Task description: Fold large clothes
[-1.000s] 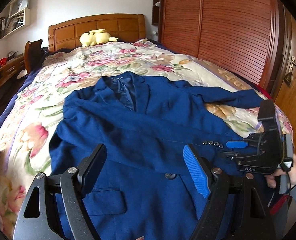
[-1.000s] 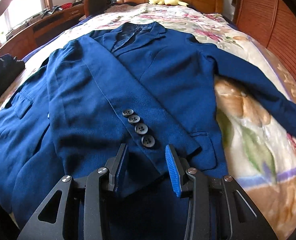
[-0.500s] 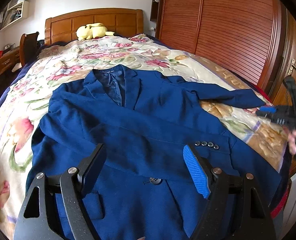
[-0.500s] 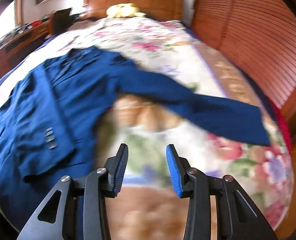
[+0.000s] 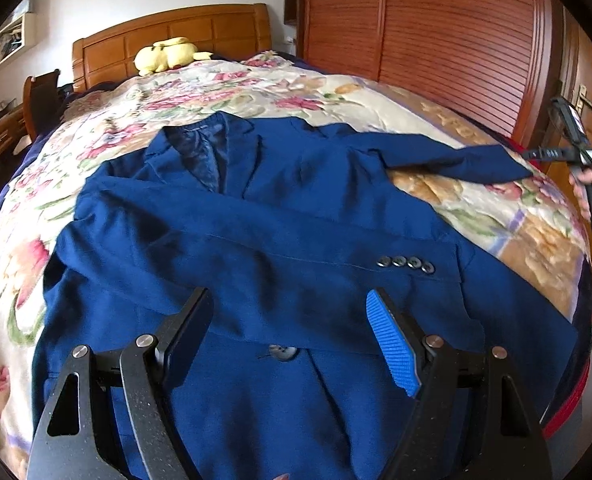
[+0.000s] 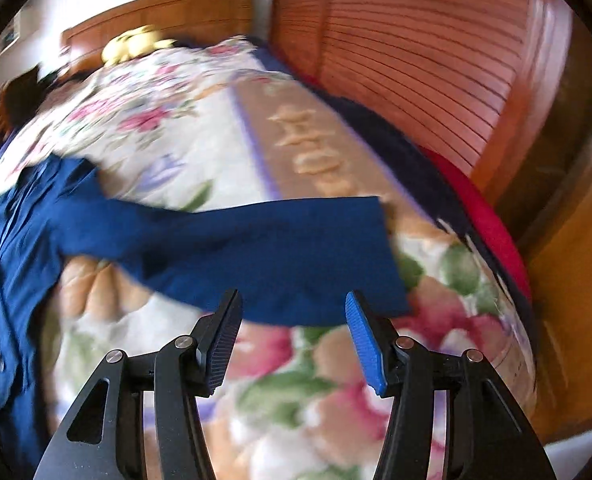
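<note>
Right gripper (image 6: 293, 334) lines up on the spread sleeve (image 6: 263, 256).
Sleeve runs left-right just beyond its empty, just-widened jaws; left gripper (image 5: 291, 340), agape and empty, hovers over the jacket (image 5: 296, 240) front, farther away.

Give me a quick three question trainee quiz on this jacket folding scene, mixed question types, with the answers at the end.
1. True or false: one sleeve of the blue jacket is folded across its front.
2. What lies ahead of the right gripper? A) outstretched sleeve B) collar C) pillow
3. Fill in: the yellow plush toy sits by the ____.

Key: 1 true; 2 A; 3 headboard.
</note>
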{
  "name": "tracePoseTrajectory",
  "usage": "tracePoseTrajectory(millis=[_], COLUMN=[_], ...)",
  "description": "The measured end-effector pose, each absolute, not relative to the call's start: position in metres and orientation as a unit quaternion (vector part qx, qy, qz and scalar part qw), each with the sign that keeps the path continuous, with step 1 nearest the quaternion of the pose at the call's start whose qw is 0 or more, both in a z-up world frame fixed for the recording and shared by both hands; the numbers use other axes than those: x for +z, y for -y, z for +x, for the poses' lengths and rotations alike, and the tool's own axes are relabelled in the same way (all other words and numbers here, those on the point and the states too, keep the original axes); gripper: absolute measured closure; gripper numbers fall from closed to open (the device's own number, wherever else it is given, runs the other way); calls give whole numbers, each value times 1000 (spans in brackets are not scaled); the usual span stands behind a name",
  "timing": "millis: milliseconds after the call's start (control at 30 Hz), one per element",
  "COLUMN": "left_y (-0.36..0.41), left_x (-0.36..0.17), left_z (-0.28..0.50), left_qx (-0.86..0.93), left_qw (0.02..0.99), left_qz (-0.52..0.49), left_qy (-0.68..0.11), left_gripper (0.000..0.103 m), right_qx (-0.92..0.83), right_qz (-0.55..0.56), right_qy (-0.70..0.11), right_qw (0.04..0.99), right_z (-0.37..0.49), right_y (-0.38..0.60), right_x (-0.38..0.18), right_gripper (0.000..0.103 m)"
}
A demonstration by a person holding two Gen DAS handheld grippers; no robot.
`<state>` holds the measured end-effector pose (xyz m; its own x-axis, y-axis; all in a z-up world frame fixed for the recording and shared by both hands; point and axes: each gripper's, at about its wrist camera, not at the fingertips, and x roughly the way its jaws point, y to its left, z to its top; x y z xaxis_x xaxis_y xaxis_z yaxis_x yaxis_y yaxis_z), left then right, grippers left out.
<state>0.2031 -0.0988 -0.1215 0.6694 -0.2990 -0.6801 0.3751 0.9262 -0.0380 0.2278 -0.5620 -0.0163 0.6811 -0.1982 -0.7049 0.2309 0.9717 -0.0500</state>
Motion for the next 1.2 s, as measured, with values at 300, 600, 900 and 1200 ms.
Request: tracePoseTrajectory(millis=[300, 600, 900, 1200], left_y=[117, 117, 117, 111], left_x=[-135, -142, -138, -125], left_z=[208, 209, 208, 203], left_qx=[-193, -193, -193, -199], left_qw=[902, 896, 899, 904], left_qz=[71, 74, 73, 65], left_qy=[-380, -393, -387, -373], left_gripper=[24, 24, 24, 24], right_qx=[-169, -176, -138, -94], right_qz=[55, 64, 10, -32], right_qy=[-418, -424, -445, -366], right_qw=[891, 886, 885, 925], right_z=[272, 285, 295, 282], right_y=[608, 620, 589, 528], right_x=[-46, -68, -63, 10], right_gripper=[47, 36, 91, 93])
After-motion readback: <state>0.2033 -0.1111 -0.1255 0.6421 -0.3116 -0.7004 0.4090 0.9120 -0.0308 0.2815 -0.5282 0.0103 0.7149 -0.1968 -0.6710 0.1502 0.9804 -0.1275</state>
